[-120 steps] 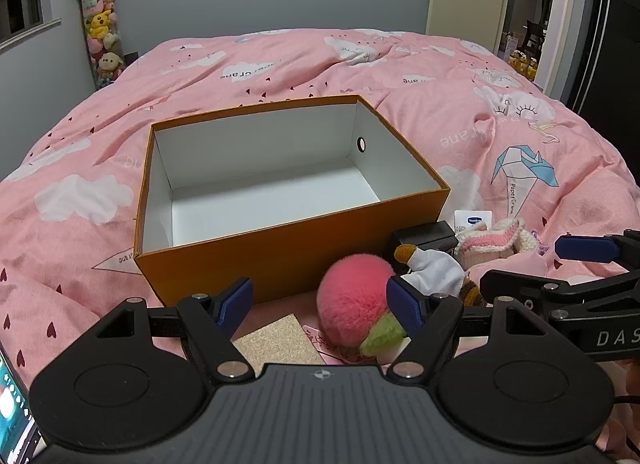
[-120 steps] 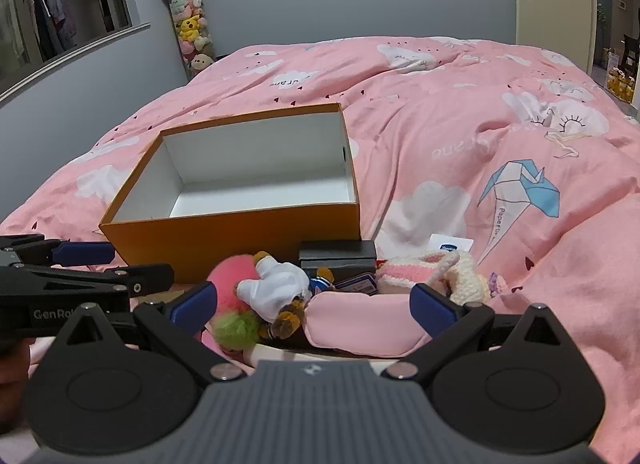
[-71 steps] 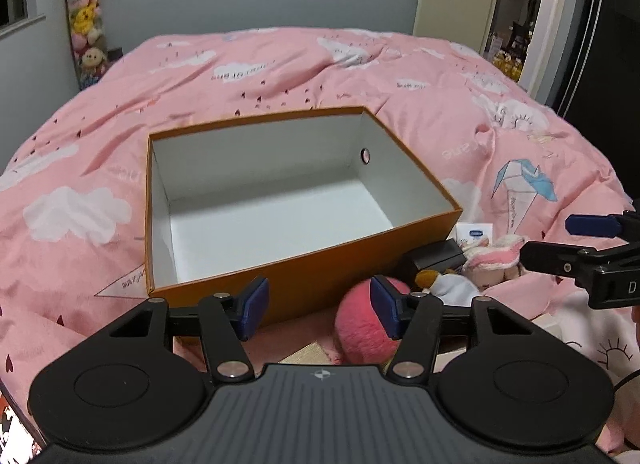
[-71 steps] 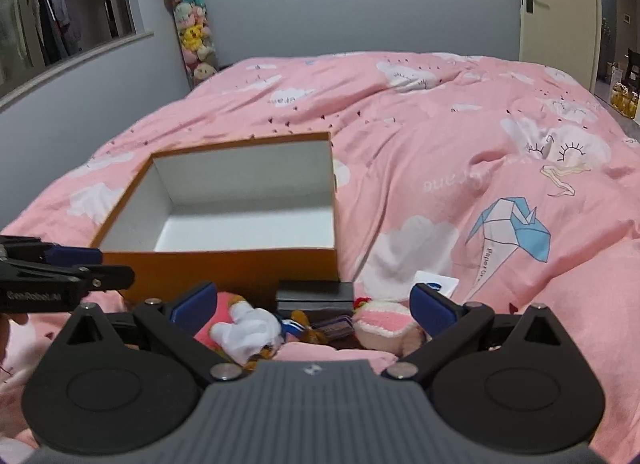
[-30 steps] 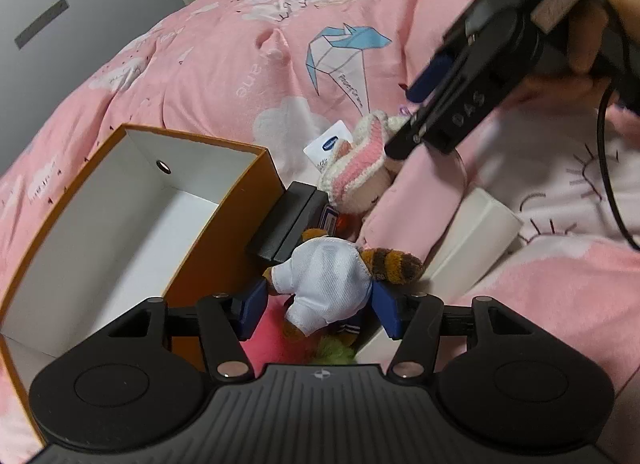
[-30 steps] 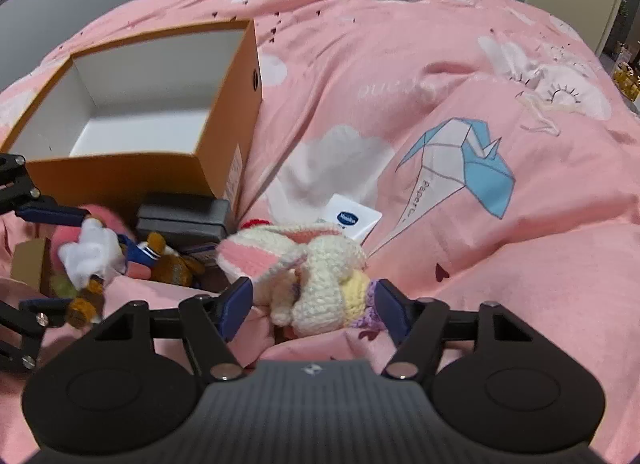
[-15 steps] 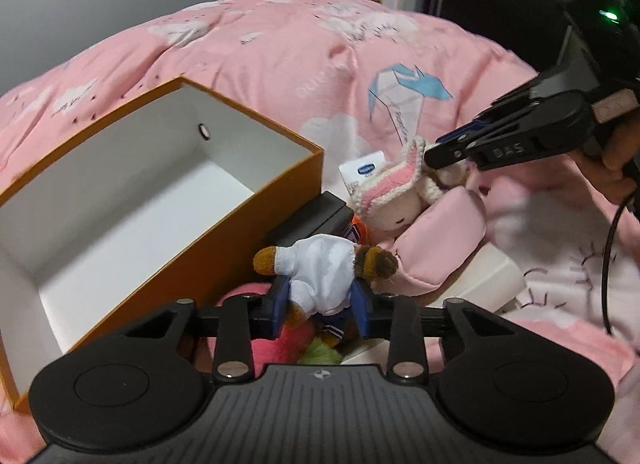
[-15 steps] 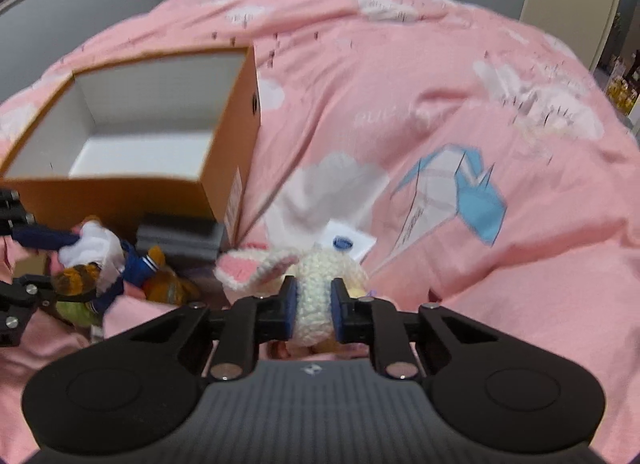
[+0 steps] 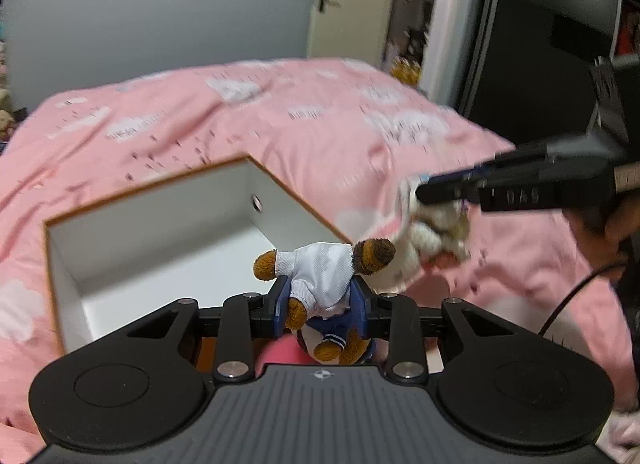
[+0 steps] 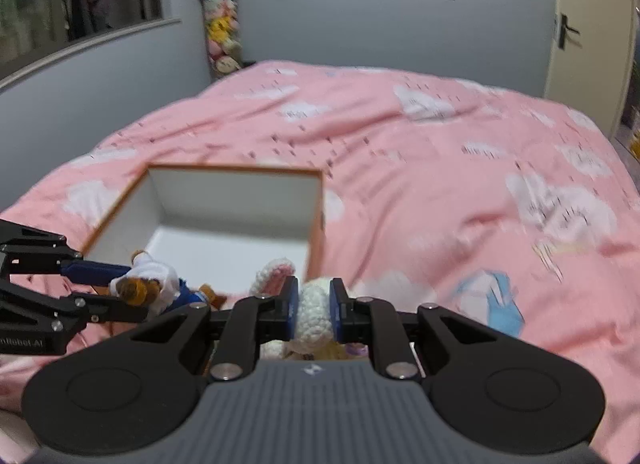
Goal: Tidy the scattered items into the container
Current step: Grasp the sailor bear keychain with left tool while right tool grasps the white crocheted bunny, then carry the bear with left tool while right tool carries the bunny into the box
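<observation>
My left gripper (image 9: 320, 306) is shut on a small brown plush in a white shirt (image 9: 322, 276) and holds it up at the near edge of the open orange box (image 9: 152, 192), whose white inside is bare. My right gripper (image 10: 314, 306) is shut on a cream and pink crocheted bunny (image 10: 314, 312), lifted just before the box's near right corner (image 10: 316, 232). The right gripper with the bunny (image 9: 428, 232) also shows in the left wrist view, right of the box. The left gripper with the plush (image 10: 148, 284) shows at the left of the right wrist view.
The box sits on a pink bedspread (image 10: 440, 168). A pink pompom (image 9: 280, 352) peeks out under my left gripper. A column of stuffed toys (image 10: 220, 24) stands in the far corner, and a door (image 10: 592, 32) is at the right.
Both grippers have lifted their toys off the bed and swung toward the box. The pile of other items has dropped out of sight below.
</observation>
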{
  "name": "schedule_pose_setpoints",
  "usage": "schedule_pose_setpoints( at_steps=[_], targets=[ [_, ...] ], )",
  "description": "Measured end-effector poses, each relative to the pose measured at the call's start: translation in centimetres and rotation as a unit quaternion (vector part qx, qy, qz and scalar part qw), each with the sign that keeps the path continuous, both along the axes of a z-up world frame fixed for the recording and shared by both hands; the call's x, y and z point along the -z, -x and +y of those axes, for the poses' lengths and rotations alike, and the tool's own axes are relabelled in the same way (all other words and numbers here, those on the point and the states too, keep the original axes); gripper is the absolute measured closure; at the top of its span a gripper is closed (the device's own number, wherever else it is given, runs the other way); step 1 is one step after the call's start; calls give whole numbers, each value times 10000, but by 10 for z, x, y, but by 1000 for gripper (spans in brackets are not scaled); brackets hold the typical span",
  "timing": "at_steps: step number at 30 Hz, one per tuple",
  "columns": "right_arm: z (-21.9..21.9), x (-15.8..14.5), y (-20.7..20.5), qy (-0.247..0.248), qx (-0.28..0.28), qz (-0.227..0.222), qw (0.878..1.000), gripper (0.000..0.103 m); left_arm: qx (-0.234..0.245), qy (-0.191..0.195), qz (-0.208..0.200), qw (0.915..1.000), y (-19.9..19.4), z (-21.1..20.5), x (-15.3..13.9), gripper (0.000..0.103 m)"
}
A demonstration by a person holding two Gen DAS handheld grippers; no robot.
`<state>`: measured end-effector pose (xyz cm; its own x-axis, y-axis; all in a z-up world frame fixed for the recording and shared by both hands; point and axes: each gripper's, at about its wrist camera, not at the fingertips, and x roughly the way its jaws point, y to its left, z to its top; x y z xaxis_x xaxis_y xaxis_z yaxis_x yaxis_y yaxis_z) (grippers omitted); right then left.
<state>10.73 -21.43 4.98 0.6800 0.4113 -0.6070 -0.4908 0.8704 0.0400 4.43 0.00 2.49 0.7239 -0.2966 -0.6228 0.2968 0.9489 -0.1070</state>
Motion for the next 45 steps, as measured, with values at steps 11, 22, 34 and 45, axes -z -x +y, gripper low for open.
schedule_pose_setpoints(
  at_steps=[11, 22, 34, 45],
  targets=[
    [51, -25, -20, -470, -411, -460, 9970, 86, -1117, 177, -727, 9909, -16, 46, -44, 67],
    [96, -20, -60, -648, -503, -392, 9959, 86, -1811, -245, -1046, 9776, -45, 78, -44, 67],
    [128, 51, -105, -423, -417, 770, 9953, 89, -1986, 132, 302, 9795, -95, 107, 26, 67],
    [134, 76, -122, 98, -634, 1029, 9926, 101, -2036, -177, 973, 9741, -94, 121, 45, 62]
  ],
)
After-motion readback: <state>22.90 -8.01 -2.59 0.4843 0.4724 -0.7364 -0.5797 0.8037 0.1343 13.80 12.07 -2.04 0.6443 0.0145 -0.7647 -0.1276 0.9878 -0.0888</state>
